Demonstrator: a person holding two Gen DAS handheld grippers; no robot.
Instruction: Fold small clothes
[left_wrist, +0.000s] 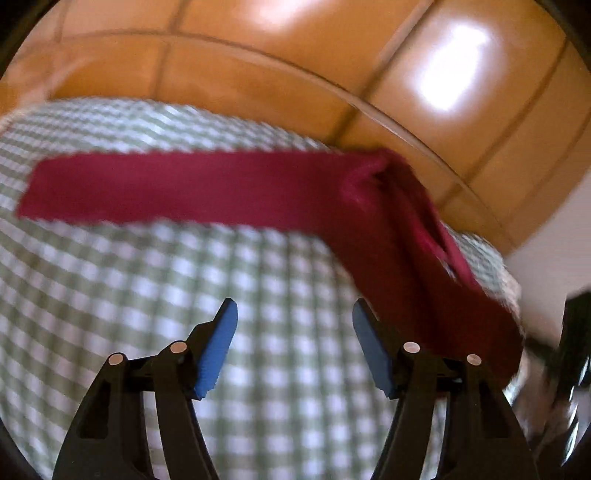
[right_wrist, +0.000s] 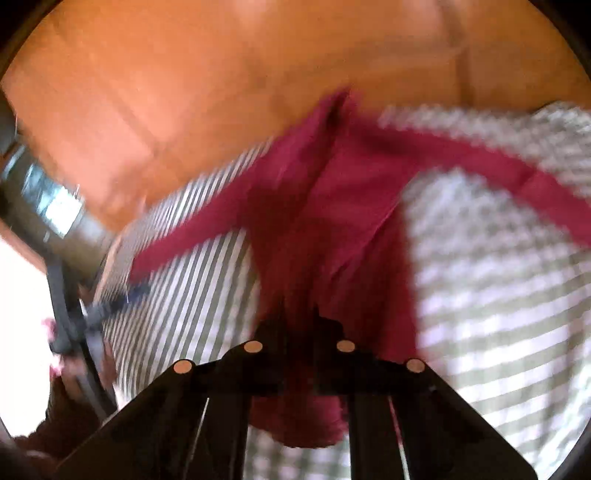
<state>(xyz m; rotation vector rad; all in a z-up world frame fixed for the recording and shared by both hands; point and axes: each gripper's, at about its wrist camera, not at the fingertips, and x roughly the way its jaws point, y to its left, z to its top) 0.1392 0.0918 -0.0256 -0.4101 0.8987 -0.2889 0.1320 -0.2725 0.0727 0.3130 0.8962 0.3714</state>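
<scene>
An orange tiled floor (left_wrist: 280, 85) fills the background beyond the table edge. A green-and-white checked tablecloth (left_wrist: 110, 288) covers the table. On it lies a dark red garment (left_wrist: 184, 188), one long band stretched flat across the cloth, its other end rising off the surface to the right. No brand, label or writing can be read (both views are blurred). The left gripper (left_wrist: 294, 332) hovers over bare cloth with its blue pads spread, the garment ahead and beside its right finger. The right gripper (right_wrist: 299, 332) pinches the garment's bunched end between closed fingers, fabric hanging below.
</scene>
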